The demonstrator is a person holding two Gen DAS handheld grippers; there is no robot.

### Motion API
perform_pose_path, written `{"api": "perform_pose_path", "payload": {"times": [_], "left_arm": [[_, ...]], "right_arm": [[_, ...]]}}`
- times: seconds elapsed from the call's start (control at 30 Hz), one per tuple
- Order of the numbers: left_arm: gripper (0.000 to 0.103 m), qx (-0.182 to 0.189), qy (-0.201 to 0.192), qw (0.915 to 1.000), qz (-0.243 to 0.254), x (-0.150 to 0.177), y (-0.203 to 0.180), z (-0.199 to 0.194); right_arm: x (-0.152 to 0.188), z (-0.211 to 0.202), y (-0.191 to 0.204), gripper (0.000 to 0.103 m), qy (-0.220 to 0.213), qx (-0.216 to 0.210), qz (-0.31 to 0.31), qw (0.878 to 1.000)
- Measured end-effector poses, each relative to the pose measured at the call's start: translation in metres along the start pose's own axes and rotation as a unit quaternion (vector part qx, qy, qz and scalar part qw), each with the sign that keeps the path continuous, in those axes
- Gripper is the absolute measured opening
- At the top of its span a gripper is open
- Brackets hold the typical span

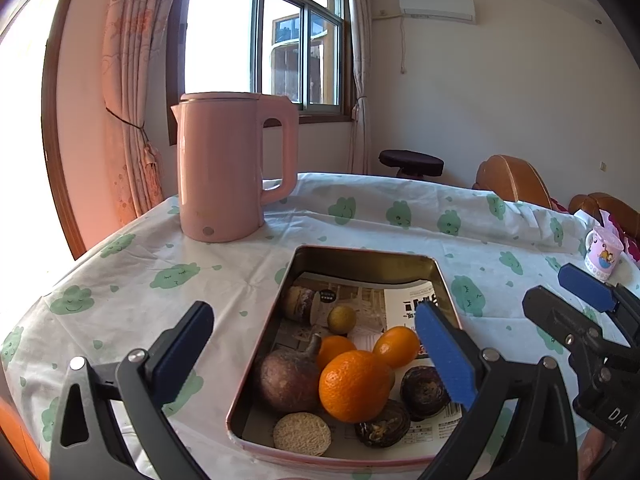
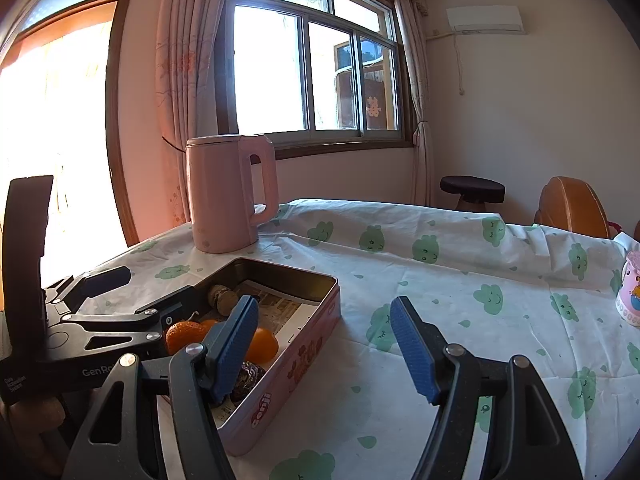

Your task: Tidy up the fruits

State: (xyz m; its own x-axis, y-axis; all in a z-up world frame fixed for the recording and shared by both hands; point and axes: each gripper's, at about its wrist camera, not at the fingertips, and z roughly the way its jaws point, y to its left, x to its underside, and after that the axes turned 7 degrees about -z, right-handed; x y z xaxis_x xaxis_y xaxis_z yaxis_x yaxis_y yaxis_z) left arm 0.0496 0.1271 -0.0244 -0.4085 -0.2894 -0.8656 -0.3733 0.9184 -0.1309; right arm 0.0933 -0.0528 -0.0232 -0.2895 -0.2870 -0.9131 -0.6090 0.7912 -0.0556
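Altogether, the tin holds three oranges, three dark chestnuts.

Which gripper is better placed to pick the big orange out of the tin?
Left, probably. The left gripper is open with the big orange in the tin lying between its fingers. The right gripper, also open, points at bare tablecloth beside the tin.

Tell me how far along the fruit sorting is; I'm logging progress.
Looks barely started. Done: nothing visibly sorted; the oranges and dark brown fruits lie mixed in the pink tin. In hand: nothing; the left gripper hangs open over the tin, the right gripper open beside it. Left: all the picking and grouping.
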Motion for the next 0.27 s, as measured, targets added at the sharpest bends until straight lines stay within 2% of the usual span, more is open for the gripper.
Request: {"api": "perform_pose_path", "payload": {"times": [0.27], "left_arm": [[0.103,-0.013,0.001,0.9999,0.009,0.0040,-0.0029,0.0022]], "right_arm": [[0.0030,-0.0018,-0.0001,0.070,0.002,0.000,-0.001,1.000]]}}
